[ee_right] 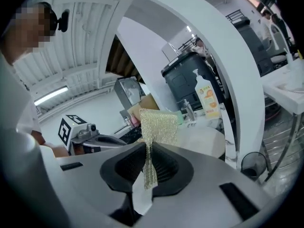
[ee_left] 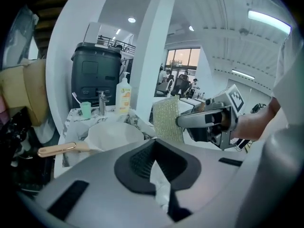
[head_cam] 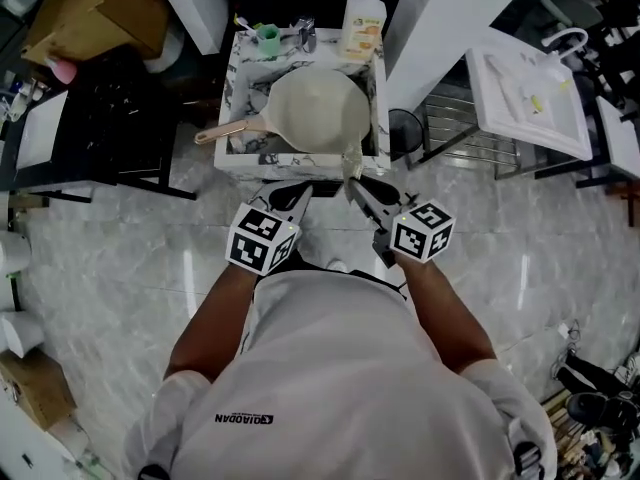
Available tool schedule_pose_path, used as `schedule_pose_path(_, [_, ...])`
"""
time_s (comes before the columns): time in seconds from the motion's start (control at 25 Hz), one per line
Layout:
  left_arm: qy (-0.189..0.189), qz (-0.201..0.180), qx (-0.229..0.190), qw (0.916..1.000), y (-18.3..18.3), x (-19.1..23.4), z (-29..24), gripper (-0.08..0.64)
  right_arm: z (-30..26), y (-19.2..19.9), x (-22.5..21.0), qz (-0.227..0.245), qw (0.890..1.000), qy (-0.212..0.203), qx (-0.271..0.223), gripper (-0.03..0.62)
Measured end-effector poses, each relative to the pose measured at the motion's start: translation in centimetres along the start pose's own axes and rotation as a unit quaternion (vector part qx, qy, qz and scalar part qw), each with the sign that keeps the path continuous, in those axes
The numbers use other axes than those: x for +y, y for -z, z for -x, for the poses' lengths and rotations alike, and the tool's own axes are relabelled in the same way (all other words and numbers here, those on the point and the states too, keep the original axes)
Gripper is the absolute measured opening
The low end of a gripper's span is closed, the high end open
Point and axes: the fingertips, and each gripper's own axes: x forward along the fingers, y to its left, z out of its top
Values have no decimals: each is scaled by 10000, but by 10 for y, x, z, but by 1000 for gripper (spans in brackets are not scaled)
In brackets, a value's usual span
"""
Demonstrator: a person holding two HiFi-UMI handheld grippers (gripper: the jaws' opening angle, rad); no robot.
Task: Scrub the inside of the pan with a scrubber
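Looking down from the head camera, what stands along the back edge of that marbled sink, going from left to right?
Small green cup → chrome metal tap → pale plastic pump bottle with an orange label.

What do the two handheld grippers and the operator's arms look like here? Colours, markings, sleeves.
The left gripper and right gripper match: grey metal shells, black ribbed jaw pads, tapered dark jaws. Each carries a white cube with black square markers. No cables show. The person wears a white T-shirt with short sleeves and small black print on the back; forearms are bare.
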Motion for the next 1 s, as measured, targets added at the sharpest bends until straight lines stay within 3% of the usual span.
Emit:
schedule_pose_path(0.2, [-126,146,-133,9997,6,-39,20,14,35,13,15,157,9999,9,42,69])
schedule_pose_path(0.44, [-265,-176,-376,9988,-16,-53,49,14,55,1,32,805,9965,212,5,67])
schedule_pose_path(0.6, [-149,-147,-494,9986,-21,-58,62,14,58,-1,48,846,9961,251,-34,67])
schedule_pose_path(0.84, [-100,-256,-235,9993,-6,-40,74,14,43,1,67,714,9966,400,-23,67])
schedule_pose_path(1.0, [-41,-285,-330,9990,-7,-26,88,15,34,4,83,689,9964,486,-53,67])
